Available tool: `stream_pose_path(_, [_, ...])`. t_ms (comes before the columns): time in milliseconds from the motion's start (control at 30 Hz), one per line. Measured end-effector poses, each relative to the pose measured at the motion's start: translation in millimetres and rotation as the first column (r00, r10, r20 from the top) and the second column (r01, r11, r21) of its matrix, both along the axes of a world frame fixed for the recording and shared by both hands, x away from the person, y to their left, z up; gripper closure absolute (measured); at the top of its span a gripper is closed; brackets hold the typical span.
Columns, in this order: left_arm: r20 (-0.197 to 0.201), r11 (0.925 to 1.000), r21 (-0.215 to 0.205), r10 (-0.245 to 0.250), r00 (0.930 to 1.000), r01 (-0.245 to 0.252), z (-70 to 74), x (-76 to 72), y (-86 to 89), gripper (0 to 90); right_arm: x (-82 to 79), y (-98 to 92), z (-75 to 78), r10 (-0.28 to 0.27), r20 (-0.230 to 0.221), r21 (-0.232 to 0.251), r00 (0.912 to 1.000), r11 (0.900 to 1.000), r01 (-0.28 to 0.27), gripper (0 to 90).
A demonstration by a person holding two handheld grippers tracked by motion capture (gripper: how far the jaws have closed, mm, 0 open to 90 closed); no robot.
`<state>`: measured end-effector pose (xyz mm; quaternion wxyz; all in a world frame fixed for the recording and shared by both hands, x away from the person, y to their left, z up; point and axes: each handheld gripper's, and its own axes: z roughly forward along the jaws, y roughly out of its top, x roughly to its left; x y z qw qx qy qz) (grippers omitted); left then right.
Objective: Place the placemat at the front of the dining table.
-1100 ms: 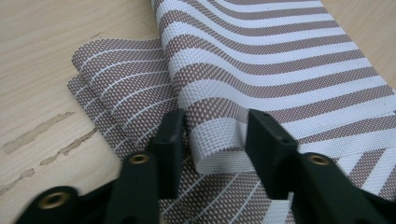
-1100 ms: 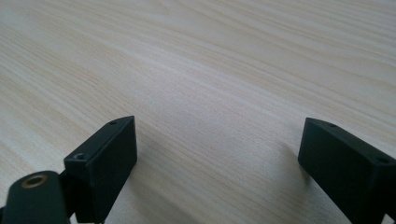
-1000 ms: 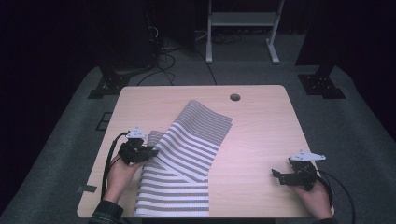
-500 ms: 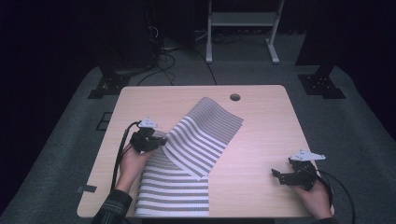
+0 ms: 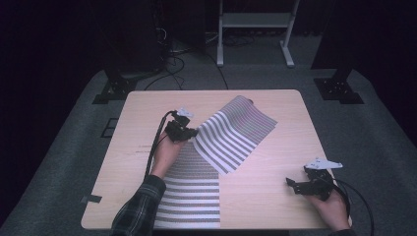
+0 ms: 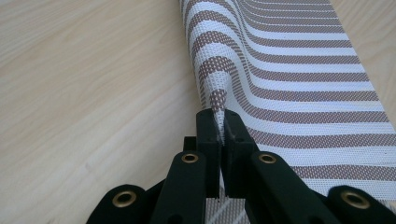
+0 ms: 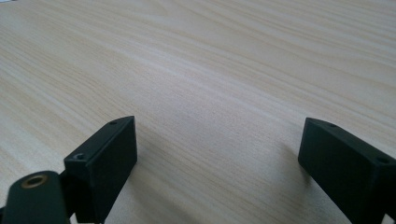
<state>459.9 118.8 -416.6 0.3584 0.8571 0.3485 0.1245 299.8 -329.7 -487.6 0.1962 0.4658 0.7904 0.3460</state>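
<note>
Cloth [image 5: 231,135], striped, lies mid-frame on the worktop [image 5: 275,187], its edge pinched by the left hand-held gripper [image 5: 189,133]; right hand-held gripper [image 5: 291,184], lower right, gapes with nothing between.

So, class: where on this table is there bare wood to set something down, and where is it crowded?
Bare wood lies left of the left gripper, and between the striped cloth and the right gripper. The table is crowded through its middle, where the folded cloth runs from near edge to far corner.
</note>
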Motion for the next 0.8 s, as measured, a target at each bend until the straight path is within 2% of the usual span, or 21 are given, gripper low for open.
stream_pose_path(100, [-0.004,0.9998,-0.019,-0.001,1.0,0.001,-3.9,7.0,-5.3,84.4,0.0,0.0,0.0,0.0,0.0,0.0,1.0,1.0,0.0,10.5])
stream_pose_path(233, [-0.019,0.9985,-0.054,0.01,0.9998,-0.011,-3.9,7.4,0.6,59.5,0.0,-0.4,0.0,0.0,0.001,0.0,1.0,1.0,0.0,10.4])
stream_pose_path(267, [-0.026,0.9969,-0.076,0.016,0.9995,-0.018,-2.5,5.4,4.5,52.9,-0.1,-0.6,0.0,-0.001,0.001,0.0,1.0,1.0,0.001,10.4])
stream_pose_path(300, [-0.027,0.9958,-0.09,0.014,0.9995,-0.017,-0.9,2.9,8.5,50.2,-0.2,-0.8,0.0,-0.001,0.0,0.0,1.0,1.0,0.001,10.4])
stream_pose_path(367, [-0.04,0.9953,-0.096,0.009,0.9991,-0.013,3.0,-3.2,16.0,38.5,-0.6,-1.1,0.0,0.002,0.001,0.0,1.0,1.0,-0.002,10.4])
stream_pose_path(467, [-0.028,0.994,-0.108,-0.016,0.9995,0.012,8.7,-18.8,26.6,25.9,-2.6,-2.1,0.0,0.022,0.002,-0.001,0.9998,1.0,-0.022,10.5])
stream_pose_path(533, [-0.012,0.9945,-0.097,-0.039,0.9992,0.038,10.5,-32.6,31.1,17.8,-3.7,-2.3,0.1,0.023,0.001,-0.001,0.9997,1.0,-0.023,10.5])
stream_pose_path(600, [0.011,0.9939,-0.092,-0.06,0.9982,0.061,10.9,-48.3,34.9,14.5,-4.5,-2.1,1.3,0.031,-0.004,0.01,0.9995,0.999,-0.031,13.2])
stream_pose_path(667, [0.017,0.9932,-0.088,-0.075,0.9971,0.076,10.6,-62.4,39.0,9.8,-4.1,-1.7,2.3,0.038,-0.018,0.032,0.9991,0.999,-0.037,13.1])
stream_pose_path(800, [0.014,0.9886,-0.128,-0.079,0.9968,0.08,4.0,-87.8,47.7,4.2,-4.6,0.6,3.7,0.046,-0.017,0.035,0.9988,0.998,-0.046,13.1])
